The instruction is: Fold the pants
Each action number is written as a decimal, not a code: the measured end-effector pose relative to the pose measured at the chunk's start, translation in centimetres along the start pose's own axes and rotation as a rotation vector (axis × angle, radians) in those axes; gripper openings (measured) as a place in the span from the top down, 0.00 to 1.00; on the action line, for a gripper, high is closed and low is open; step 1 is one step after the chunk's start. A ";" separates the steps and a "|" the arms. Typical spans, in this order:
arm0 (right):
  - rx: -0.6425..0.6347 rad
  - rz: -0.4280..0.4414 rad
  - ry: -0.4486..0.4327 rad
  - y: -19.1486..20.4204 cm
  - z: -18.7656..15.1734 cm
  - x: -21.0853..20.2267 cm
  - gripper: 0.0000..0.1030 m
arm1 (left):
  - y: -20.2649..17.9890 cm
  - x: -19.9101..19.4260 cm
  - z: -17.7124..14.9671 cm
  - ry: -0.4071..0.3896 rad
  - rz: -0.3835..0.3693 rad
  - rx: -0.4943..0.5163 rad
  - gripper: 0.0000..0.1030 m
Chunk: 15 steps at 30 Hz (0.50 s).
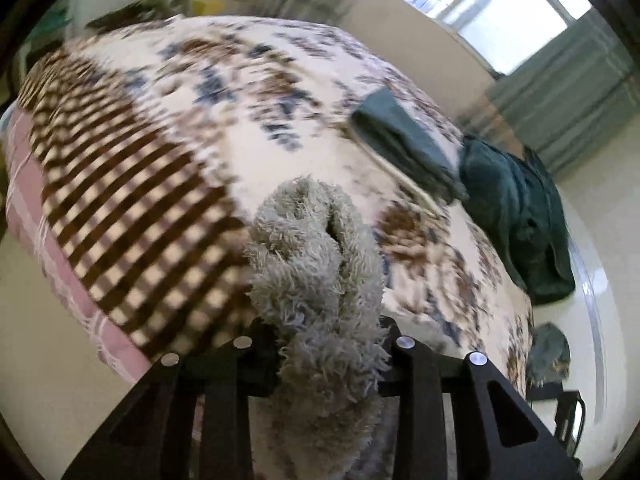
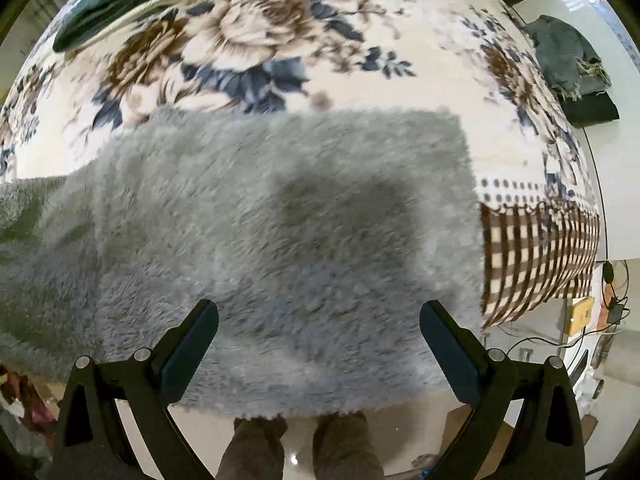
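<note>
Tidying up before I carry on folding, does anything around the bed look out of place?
Yes. A frayed grey rag lies crumpled on the floor beside the bed, and a dark green blanket slumps half off the bed's edge. The fluffy grey pants look fine, bunched only where the left tongs grip them.

Your bed (image 2: 360, 80) w/ floral cover carries the grey fleece pants (image 2: 260, 220), spread flat right under your right gripper. Folded dark-green garment (image 1: 404, 144) lies ahead-right of your left gripper; crumpled green pile (image 1: 516, 216) just beyond, at bed edge.
</note>
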State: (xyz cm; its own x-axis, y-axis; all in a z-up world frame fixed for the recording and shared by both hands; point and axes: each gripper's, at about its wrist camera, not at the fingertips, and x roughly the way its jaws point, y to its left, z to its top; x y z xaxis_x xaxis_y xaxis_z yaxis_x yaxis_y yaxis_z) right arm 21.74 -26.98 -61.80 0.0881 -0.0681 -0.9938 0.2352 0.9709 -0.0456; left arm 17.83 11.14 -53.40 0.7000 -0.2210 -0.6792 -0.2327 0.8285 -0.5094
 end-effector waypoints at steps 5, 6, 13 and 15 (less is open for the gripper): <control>0.041 0.027 -0.011 -3.6 0.4 -0.7 0.01 | -6.1 -1.0 -0.7 0.001 -0.049 0.094 0.73; 0.049 0.030 -0.011 -4.2 0.3 -0.9 0.01 | -7.3 -1.2 -1.0 0.006 -0.056 0.111 0.73; 0.141 0.056 -0.036 -12.1 0.5 -1.8 0.01 | -15.5 -2.1 -3.7 0.033 -0.135 0.222 0.74; 0.173 0.059 -0.042 -14.3 0.5 -1.8 0.01 | -17.8 -2.2 -4.8 0.046 -0.158 0.249 0.74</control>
State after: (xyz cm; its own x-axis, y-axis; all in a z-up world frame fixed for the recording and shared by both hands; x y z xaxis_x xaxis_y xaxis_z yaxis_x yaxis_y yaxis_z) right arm 18.72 -40.91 -59.30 0.1465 -0.0251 -0.9889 0.3914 0.9196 0.0347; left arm 17.21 -5.56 -45.33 0.6818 -0.3755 -0.6278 0.0535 0.8815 -0.4691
